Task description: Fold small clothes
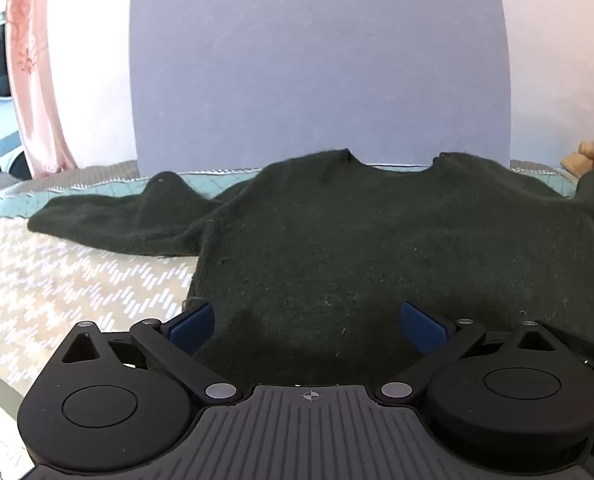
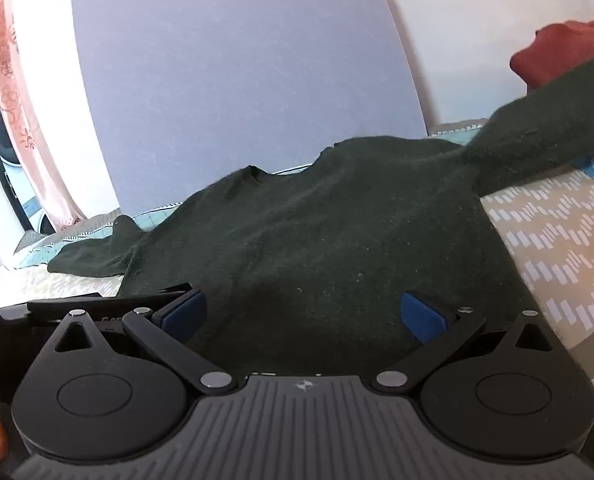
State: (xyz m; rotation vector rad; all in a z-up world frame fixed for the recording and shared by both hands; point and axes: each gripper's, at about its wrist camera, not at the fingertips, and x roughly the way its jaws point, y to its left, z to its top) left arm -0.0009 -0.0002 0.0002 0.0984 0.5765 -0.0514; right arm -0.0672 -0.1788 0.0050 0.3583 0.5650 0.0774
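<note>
Sweater (image 1: 337, 248) is laid flat on the patterned bedspread (image 1: 57, 288), sleeves spread, ready for folding. Left gripper (image 1: 307, 322) and right gripper (image 2: 303, 316) are poised at the hem, jaws wide, nothing gripped.

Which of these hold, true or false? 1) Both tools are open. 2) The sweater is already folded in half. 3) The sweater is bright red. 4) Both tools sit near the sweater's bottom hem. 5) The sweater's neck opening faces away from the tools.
1) True. The left tool and the right tool both have their blue pads spread wide apart, nothing pinched.
2) False. The sweater lies spread flat on the patterned cover, sleeves out to the sides.
3) False. It is dark green, nearly black.
4) True. Both hover at the near hem, side by side.
5) True. The neck opening is at the far end, by the blue board.
</note>
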